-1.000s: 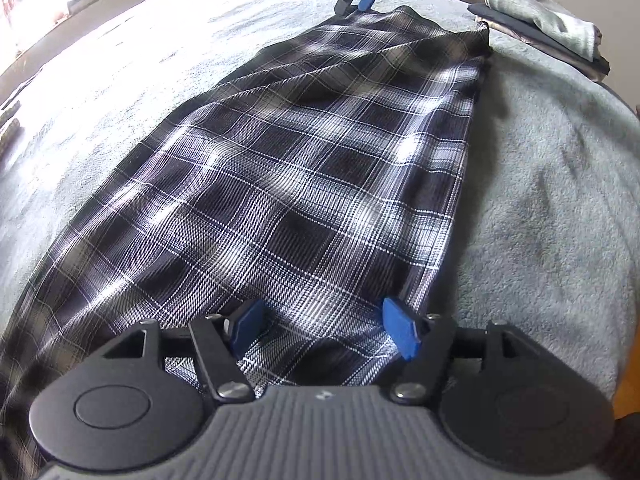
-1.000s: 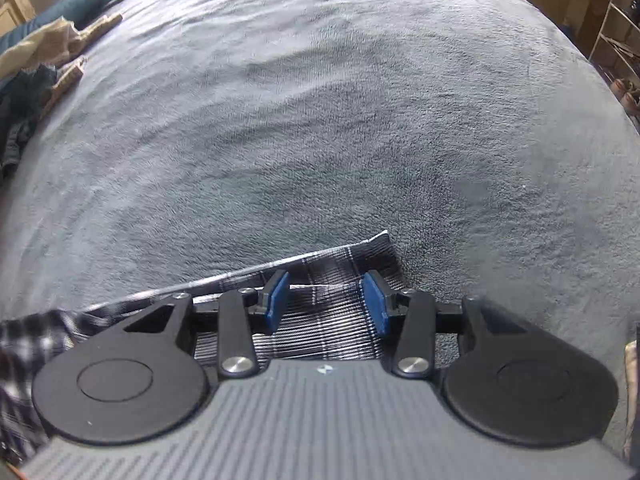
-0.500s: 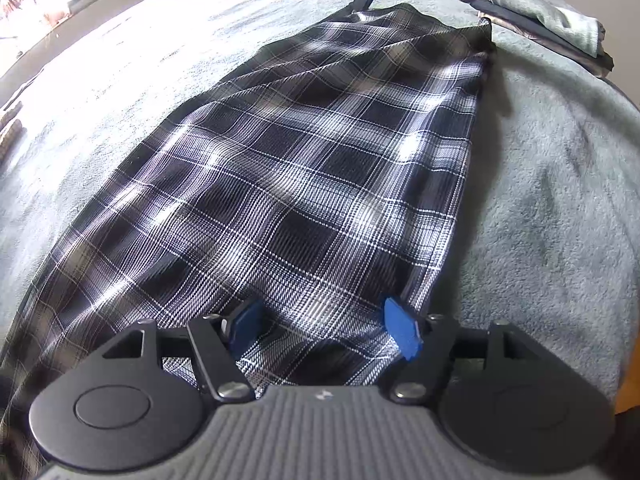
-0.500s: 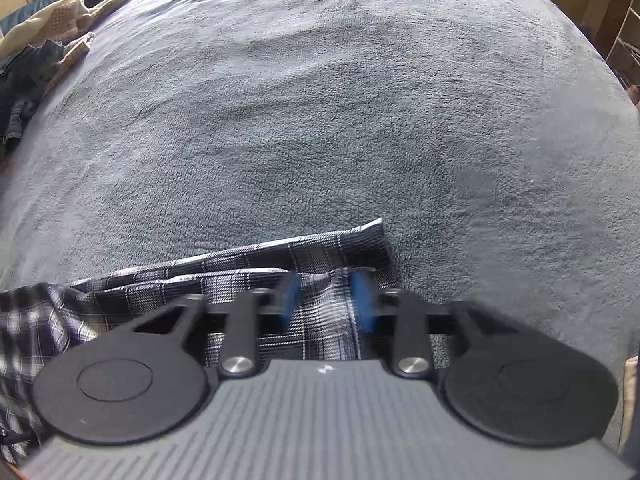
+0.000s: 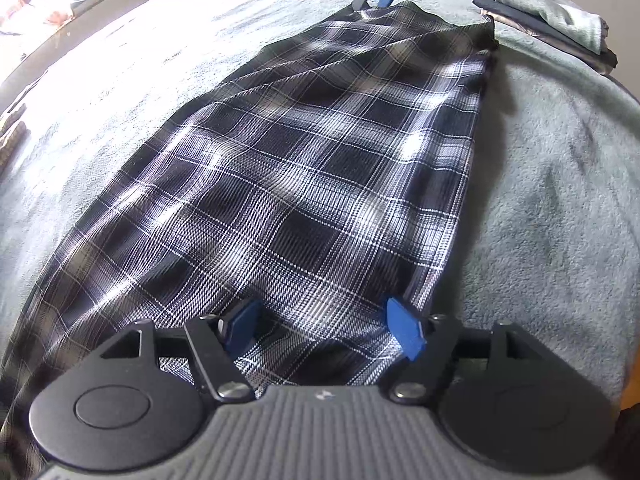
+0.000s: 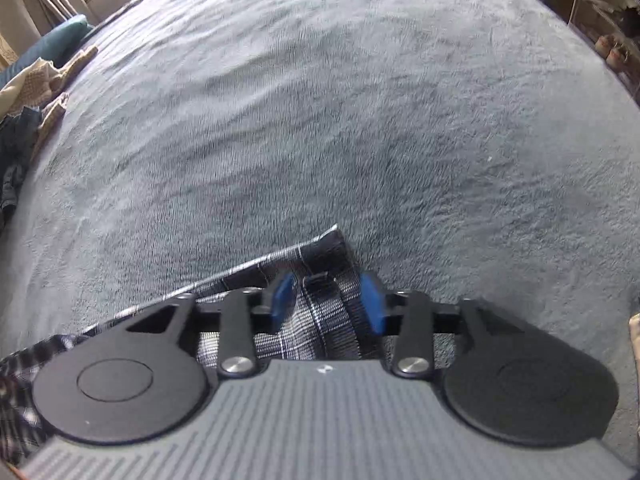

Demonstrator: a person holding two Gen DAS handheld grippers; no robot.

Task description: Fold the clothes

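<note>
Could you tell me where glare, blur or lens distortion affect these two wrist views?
Left wrist view: sunlight puts bright sheen patches on the plaid garment, the window corner at top left is blown out, and the blanket bulges with fisheye curvature. Right wrist view: softer, even light, the same bulge, and slight motion blur on the blue fingers of the right gripper.

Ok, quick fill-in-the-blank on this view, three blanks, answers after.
1. The plaid garment lies spread on a grey ____.
2. The left gripper hovers over the cloth with its jaws ____.
3. The folded clothes sit stacked beyond the garment's far ____ corner in the left wrist view.
Missing words: blanket; open; right.
</note>
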